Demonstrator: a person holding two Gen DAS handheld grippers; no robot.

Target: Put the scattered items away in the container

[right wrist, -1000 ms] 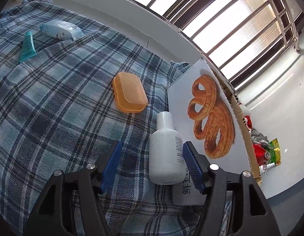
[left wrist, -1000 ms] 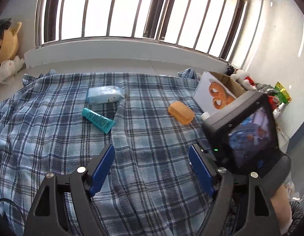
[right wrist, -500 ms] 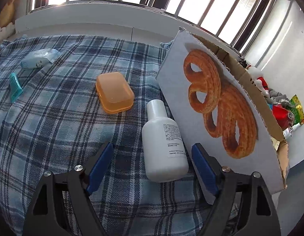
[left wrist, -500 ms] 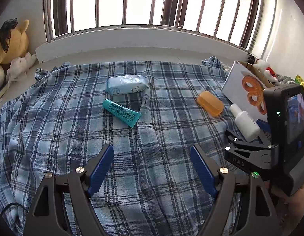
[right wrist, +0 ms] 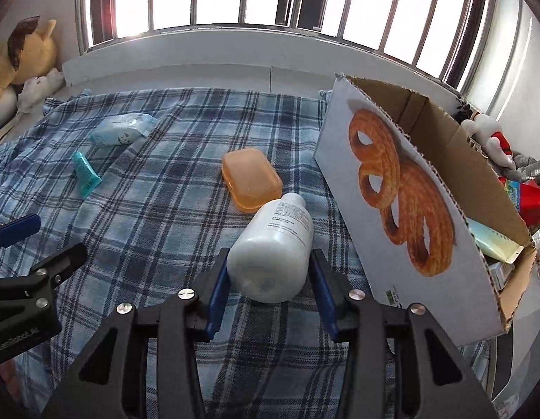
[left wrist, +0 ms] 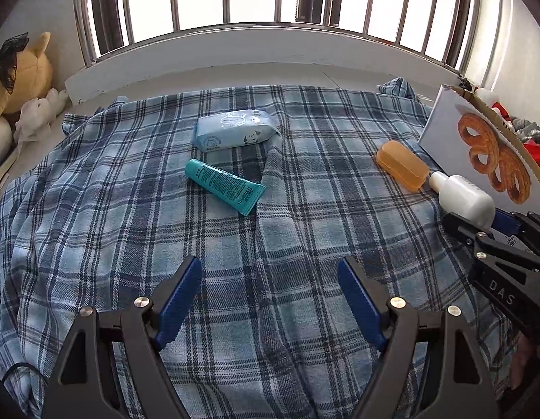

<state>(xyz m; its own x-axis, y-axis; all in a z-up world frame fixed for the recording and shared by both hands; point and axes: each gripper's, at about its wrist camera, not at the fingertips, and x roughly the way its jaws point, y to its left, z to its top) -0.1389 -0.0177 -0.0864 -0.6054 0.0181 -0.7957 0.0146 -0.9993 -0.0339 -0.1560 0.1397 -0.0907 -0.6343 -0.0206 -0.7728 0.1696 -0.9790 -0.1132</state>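
My right gripper (right wrist: pixel 270 272) is shut on a white bottle (right wrist: pixel 271 246), gripped at its base, beside a cardboard box (right wrist: pixel 420 188) printed with pretzels. The bottle (left wrist: pixel 462 199) and right gripper (left wrist: pixel 493 223) also show in the left wrist view. An orange case (right wrist: pixel 252 178) lies just beyond the bottle. A teal tube (left wrist: pixel 224 185) and a pale blue wipes pack (left wrist: pixel 235 130) lie on the plaid cloth (left wrist: pixel 130 209) ahead of my left gripper (left wrist: pixel 270 289), which is open and empty.
The box holds several packets (right wrist: pixel 493 244). Plush toys (left wrist: pixel 22 80) sit at the far left by the window ledge (left wrist: pixel 252 56). More toys and clutter (right wrist: pixel 497 146) lie behind the box. The left gripper shows at the left edge of the right wrist view (right wrist: pixel 25 251).
My right gripper has closed on the white bottle and lifted its base. The left gripper has drawn back and turned left, so the tube and wipes pack sit more central.
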